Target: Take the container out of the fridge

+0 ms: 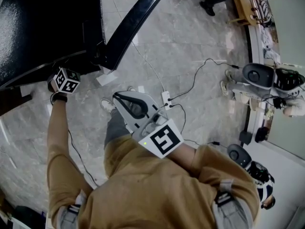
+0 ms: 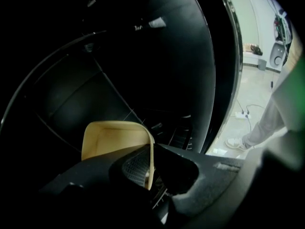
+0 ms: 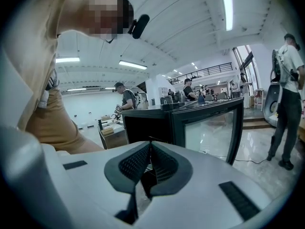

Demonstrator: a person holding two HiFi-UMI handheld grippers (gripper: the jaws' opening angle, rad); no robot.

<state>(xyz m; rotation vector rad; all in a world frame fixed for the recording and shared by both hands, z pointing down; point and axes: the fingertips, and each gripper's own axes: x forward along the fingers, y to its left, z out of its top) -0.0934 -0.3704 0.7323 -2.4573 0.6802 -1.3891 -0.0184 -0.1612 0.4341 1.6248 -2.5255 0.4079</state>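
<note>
Your left tongs point(image 2: 145, 168) pinch the cream container point(image 2: 112, 137) by its side wall, inside the fridge point(image 2: 190, 56) | right tongs point(image 3: 150, 152) pressed together, empty | likely light, thin-walled, flexible: grip the wall deep.

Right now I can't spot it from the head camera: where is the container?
In the left gripper view, low and left of centre: the beige container sits inside the dark fridge, its right wall pinched by the left gripper.

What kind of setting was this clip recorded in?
Probably a large open workshop or lab hall: a polished stone floor with a power strip trailing cables, a high ceiling with strip lights, and other people working at benches.
</note>
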